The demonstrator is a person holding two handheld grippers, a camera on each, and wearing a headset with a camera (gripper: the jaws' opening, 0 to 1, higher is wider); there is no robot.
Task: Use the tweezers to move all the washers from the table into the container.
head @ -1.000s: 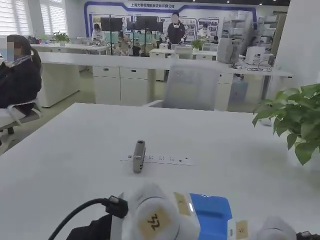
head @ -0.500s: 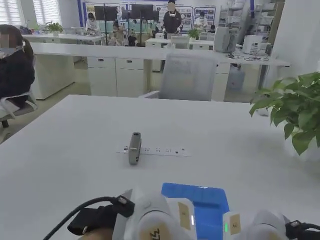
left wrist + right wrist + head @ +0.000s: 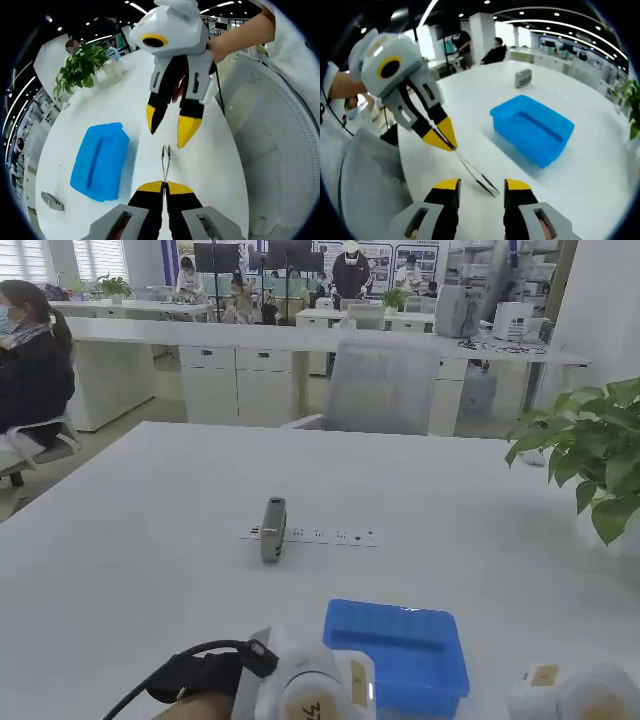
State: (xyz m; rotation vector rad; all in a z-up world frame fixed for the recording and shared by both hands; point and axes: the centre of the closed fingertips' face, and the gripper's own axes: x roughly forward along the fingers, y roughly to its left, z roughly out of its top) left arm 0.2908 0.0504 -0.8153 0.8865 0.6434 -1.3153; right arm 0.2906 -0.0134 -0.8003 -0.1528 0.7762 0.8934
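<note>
A blue rectangular container (image 3: 395, 645) sits on the white table (image 3: 150, 540), near the front. My left gripper (image 3: 165, 187) is shut on slim metal tweezers (image 3: 165, 159), which point forward over the bare tabletop. In the right gripper view those tweezers (image 3: 475, 172) reach from the left gripper (image 3: 440, 136) down to between my right gripper's (image 3: 481, 185) open jaws. In the left gripper view the right gripper (image 3: 171, 125) faces the tweezer tips, jaws apart. The container (image 3: 99, 161) lies left of the tweezers there, and its inside (image 3: 532, 125) looks empty.
A grey device (image 3: 272, 528) lies on a flat power strip (image 3: 330, 536) mid-table. A potted plant (image 3: 600, 455) stands at the right edge. A mesh chair (image 3: 380, 390) is behind the table. People sit and stand at desks further back.
Both grippers have dropped lower in the head view, and the right one has moved right, uncovering the whole blue container. The camera has shifted slightly.
</note>
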